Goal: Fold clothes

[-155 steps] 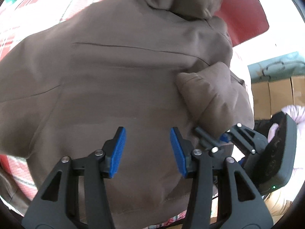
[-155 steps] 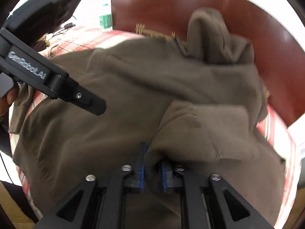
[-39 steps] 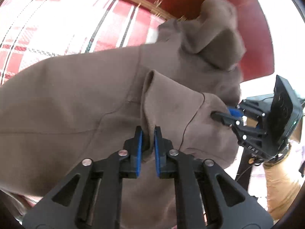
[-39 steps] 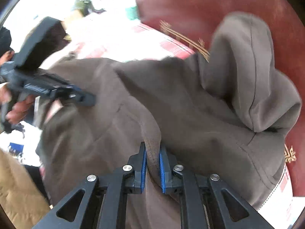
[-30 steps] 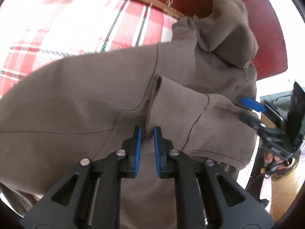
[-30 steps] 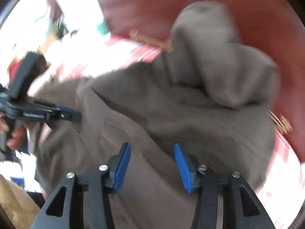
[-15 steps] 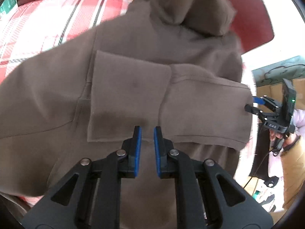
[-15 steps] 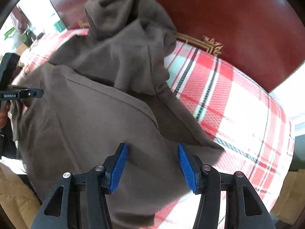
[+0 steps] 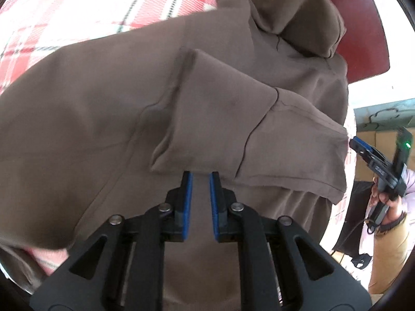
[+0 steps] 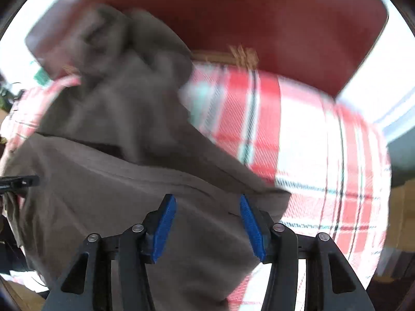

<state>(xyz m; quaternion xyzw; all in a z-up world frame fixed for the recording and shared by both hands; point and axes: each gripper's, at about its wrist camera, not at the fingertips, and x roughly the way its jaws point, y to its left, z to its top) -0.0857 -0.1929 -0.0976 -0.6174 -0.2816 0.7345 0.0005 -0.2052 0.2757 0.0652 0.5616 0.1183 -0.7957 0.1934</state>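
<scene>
Bed (image 10: 311, 140), covered in a red-and-white plaid sheet, with a dark red headboard (image 10: 259, 13) along its far edge; bare plaid showed at the far-left corner in the left wrist view and over the right half in the right wrist view

Brown hoodie (image 9: 90, 119), spread flat over most of the sheet; body lay across the middle, lower hem reached the near edge of the bed

Hood (image 9: 306, 18), bunched in soft folds at the far edge, resting up against the headboard

Sleeve (image 9: 215, 119), folded back across the chest of the hoodie, cuff end lying toward the middle, its near edge just ahead of the left tips

Left gripper (image 9: 199, 194), black frame with blue pads, pointed steeply down over the hoodie just short of the folded sleeve; jaws drawn nearly together with only a narrow slot between the pads, no cloth caught in it

Right gripper (image 10: 207, 223), same make, pointed steeply down over the hoodie's side edge near the bare plaid; jaws stood about half apart, empty, cloth lying beneath them and not pinched; this view was blurred. In the left wrist view it appeared at the right side of the bed, held by a hand (image 9: 386, 197)
</scene>
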